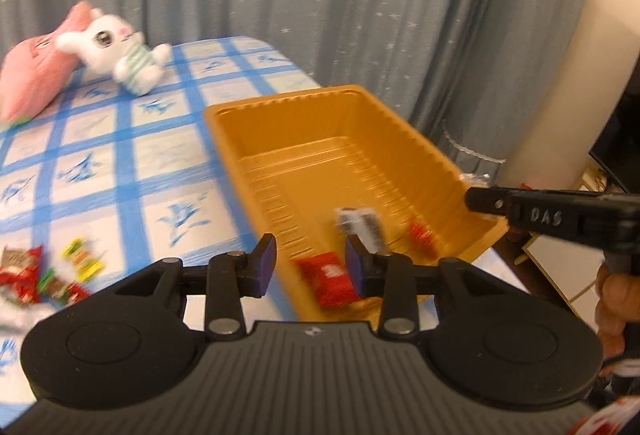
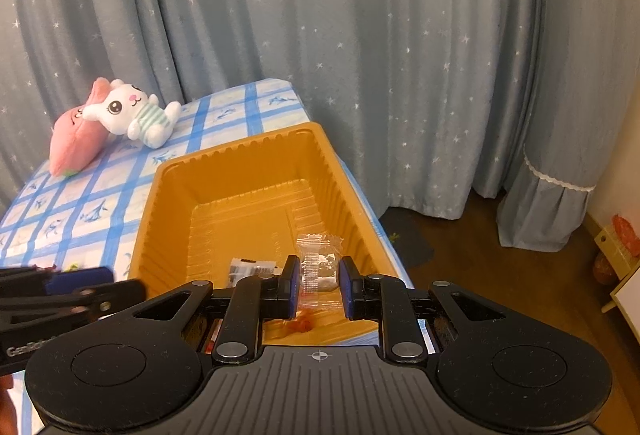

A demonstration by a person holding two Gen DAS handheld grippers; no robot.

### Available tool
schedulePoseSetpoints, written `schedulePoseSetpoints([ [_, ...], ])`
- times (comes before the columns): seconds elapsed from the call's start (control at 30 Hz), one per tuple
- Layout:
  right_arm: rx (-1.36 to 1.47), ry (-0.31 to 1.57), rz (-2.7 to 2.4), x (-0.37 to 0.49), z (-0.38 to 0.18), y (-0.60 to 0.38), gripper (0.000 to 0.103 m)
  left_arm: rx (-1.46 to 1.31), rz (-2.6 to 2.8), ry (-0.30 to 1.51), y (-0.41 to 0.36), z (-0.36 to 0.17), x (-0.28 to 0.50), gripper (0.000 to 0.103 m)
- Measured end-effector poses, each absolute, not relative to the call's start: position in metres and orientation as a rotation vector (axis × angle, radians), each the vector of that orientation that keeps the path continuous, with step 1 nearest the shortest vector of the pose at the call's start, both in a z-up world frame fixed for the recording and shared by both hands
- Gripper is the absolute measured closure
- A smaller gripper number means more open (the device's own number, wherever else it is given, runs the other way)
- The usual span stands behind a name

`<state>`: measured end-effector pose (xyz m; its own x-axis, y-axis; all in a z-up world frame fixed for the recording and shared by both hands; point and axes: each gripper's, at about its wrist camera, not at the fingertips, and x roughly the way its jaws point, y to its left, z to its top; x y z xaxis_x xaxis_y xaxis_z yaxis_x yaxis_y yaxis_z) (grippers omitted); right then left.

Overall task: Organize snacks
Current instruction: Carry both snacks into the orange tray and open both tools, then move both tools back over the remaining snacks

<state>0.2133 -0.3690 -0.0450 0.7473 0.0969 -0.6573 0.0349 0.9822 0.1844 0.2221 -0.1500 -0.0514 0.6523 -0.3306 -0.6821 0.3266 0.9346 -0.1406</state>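
Orange tray [image 2: 352,171] — two red packets [image 1: 330,279], one black-white [image 1: 358,225].

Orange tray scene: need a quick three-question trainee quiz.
1. True or false: the plush rabbit lies inside the orange tray.
2. What sits between the pads of the right gripper? A clear-wrapped snack; B spoon; C nothing.
3. Fill in: the loose snacks outside the tray lie on the checked ____.
Key: 1 false; 2 A; 3 tablecloth.
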Motion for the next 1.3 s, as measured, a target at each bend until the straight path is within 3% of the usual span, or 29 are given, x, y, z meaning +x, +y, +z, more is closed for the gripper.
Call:
schedulePoseSetpoints([
  [0.4,0.247,0.715,0.1,0.226,-0.043,-0.359,0.08,-0.042,-0.302,0.761,-0.11,-0.046,0.197,0.068],
  [0.5,0.256,0.709,0.098,0.225,-0.041,-0.358,0.056,-0.037,-0.29,0.755,-0.104,-0.044,0.192,0.066],
  [1.3,0.184,0.752,0.15,0.134,-0.017,-0.294,0.055,-0.078,-0.129,0.725,-0.025,-0.013,0.11,0.055],
])
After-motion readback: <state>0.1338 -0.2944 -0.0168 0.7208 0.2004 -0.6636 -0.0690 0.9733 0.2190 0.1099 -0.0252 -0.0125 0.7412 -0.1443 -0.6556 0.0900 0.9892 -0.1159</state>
